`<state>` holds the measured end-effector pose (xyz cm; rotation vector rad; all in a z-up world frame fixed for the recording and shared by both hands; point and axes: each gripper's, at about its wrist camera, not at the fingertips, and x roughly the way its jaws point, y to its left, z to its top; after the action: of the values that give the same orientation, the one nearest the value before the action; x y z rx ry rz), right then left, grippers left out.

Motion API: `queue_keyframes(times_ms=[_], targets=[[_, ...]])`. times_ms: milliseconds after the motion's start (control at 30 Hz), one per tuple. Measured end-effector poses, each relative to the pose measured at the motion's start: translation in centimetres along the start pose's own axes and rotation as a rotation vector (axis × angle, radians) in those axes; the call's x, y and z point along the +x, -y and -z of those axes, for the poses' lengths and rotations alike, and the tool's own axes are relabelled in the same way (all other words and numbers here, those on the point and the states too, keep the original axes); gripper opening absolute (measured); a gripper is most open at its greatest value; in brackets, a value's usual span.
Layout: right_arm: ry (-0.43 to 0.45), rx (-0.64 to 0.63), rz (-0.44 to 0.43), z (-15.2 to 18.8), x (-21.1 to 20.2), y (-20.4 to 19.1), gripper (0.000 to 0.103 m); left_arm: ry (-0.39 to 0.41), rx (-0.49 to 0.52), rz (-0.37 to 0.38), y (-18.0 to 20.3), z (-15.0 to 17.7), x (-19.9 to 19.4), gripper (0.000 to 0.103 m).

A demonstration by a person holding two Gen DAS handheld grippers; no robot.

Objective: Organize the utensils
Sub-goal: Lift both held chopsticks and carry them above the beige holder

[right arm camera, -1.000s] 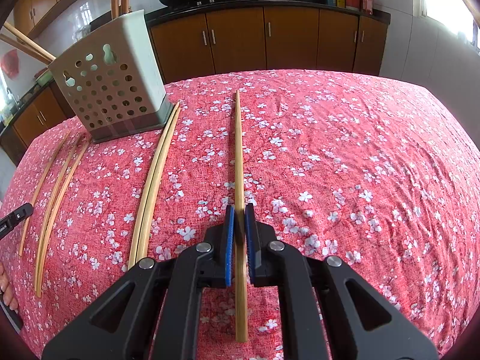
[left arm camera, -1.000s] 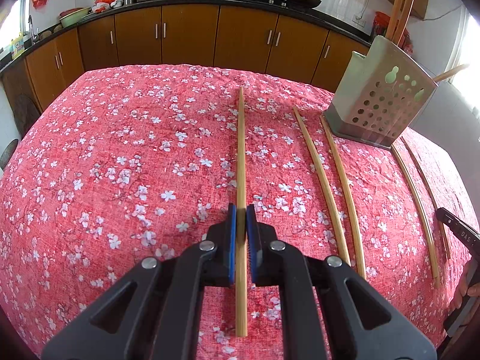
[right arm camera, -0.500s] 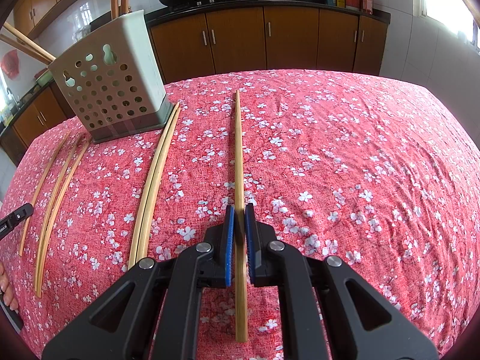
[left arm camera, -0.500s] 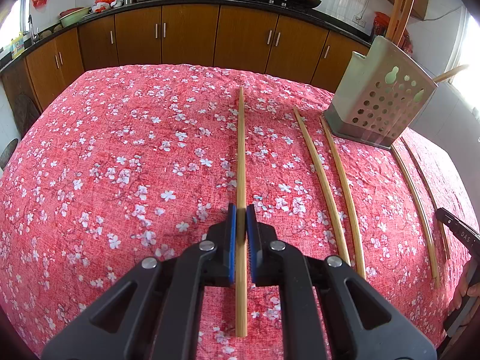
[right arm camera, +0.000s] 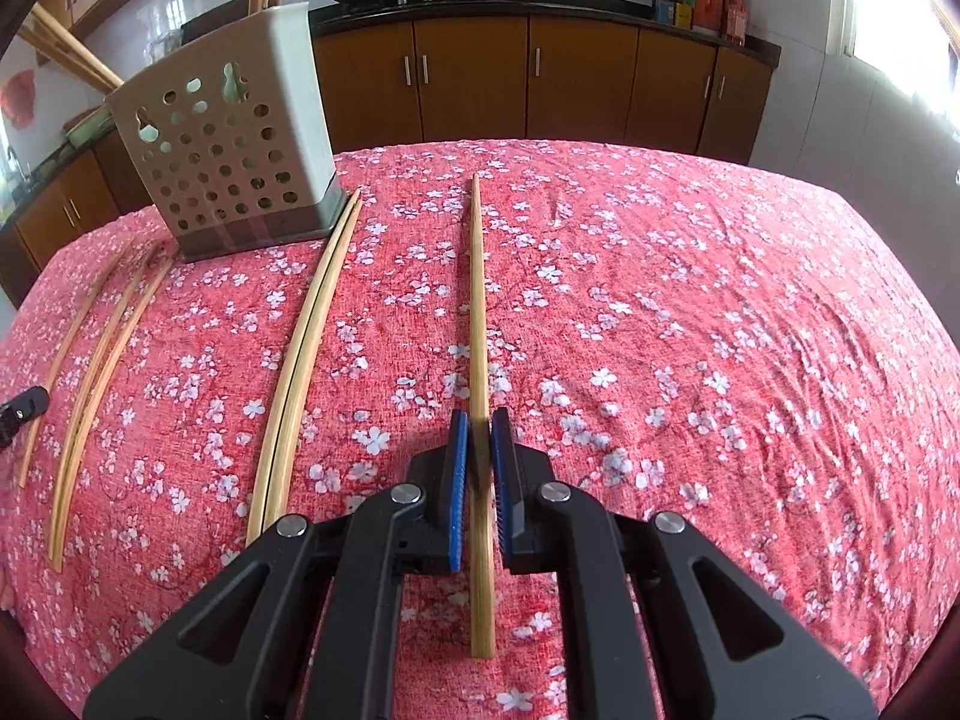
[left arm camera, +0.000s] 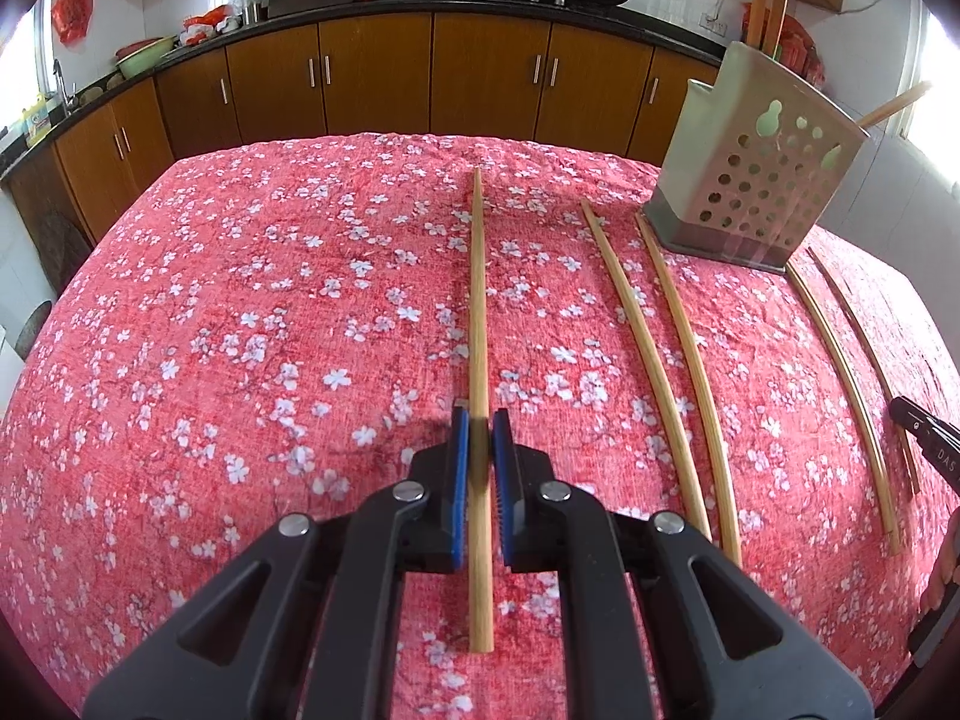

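Two chopsticks, stiff, light and slippery; left gripper and right gripper each clamp one near its thick end, well short of the holder.

Each gripper, the left gripper and the right gripper, is built of black angular arms, pinned by silver screws behind the fingertips, with ribbed blue pads fitted inside.

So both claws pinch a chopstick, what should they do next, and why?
Probably lift the left claw and its chopstick off the flowered tablecloth toward the perforated holder, since other chopsticks already stand inside it. The right claw can follow with its own.
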<state>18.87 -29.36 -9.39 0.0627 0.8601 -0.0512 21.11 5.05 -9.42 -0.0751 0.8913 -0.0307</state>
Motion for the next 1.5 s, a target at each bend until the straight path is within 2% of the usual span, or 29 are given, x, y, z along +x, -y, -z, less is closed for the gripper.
queue_keyframes(times_ms=[167, 267, 400, 567, 700, 867, 1100, 1500], targets=[[0.004, 0.006, -0.010, 0.1, -0.3, 0.3, 0.008, 0.001, 0.000, 0.005, 0.1, 0.2, -0.1, 0.008], [0.051, 0.014, -0.022, 0.2, -1.8, 0.6, 0.008, 0.006, 0.007, 0.011, 0.2, 0.4, -0.8, 0.008], [0.147, 0.030, -0.035, -0.6, -4.6, 1.1, 0.008, 0.076, 0.009, 0.024, 0.3, 0.0, -3.6, 0.008], [0.272, 0.045, -0.048, -2.3, -8.3, 1.6, 0.008, 0.219, 0.005, 0.044, 0.5, -2.2, -8.3, 0.008], [0.339, 0.056, -0.061, -3.8, -10.2, 1.8, 0.008, 0.306, -0.016, 0.076, 0.4, -4.4, -11.6, 0.008], [0.376, 0.076, -0.074, -4.7, -11.3, 2.2, 0.008, 0.355, -0.027, 0.106, 0.5, -6.6, -13.7, 0.008], [0.410, 0.094, -0.096, -5.9, -12.4, 1.8, 0.008, 0.373, -0.009, 0.124, 1.2, -8.1, -15.2, 0.007], [0.561, 0.075, -0.320, -10.5, -19.1, -0.8, 0.008, 0.463, 0.101, 0.291, 6.5, -11.0, -21.5, 0.007]])
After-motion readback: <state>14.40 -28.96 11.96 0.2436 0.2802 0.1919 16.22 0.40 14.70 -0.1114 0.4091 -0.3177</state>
